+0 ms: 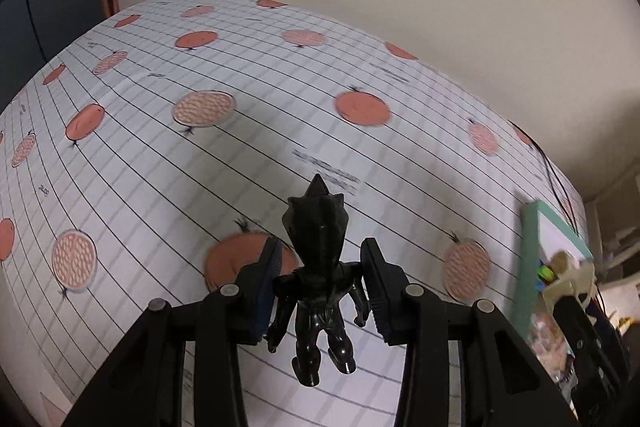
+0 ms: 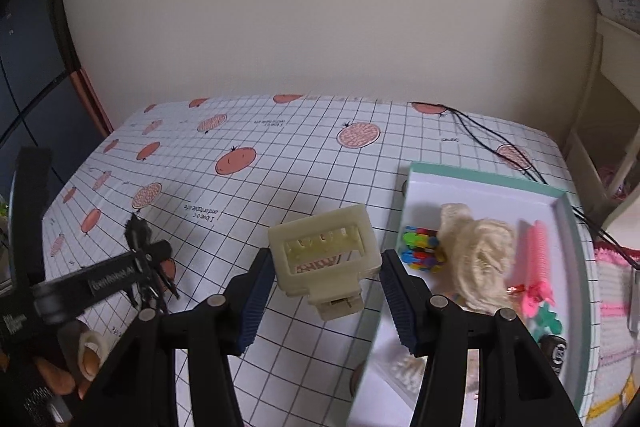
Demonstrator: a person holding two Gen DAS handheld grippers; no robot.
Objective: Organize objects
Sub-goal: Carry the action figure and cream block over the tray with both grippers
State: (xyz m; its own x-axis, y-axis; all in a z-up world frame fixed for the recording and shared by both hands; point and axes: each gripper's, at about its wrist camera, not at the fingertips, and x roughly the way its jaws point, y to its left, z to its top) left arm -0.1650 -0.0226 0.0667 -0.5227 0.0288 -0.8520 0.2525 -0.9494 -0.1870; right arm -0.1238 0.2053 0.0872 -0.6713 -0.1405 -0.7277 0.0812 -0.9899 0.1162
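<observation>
My left gripper (image 1: 320, 279) is shut on a glossy black spiky-headed toy figure (image 1: 318, 267), holding it by the torso above the tablecloth; it also shows in the right wrist view (image 2: 138, 239) at the left. My right gripper (image 2: 326, 279) holds a cream plastic hair claw clip (image 2: 326, 253) between its blue pads, just left of the teal-rimmed white tray (image 2: 560, 223). The tray holds a colourful bead toy (image 2: 420, 249), a cream scrunchie (image 2: 480, 255), a pink comb (image 2: 536, 251) and small clips.
The table wears a white grid cloth printed with orange fruit (image 2: 236, 161). A black cord (image 2: 480, 135) trails over its far right. A beige wall stands behind. White shelving (image 2: 612, 87) is at the right. The tray edge appears in the left wrist view (image 1: 528, 259).
</observation>
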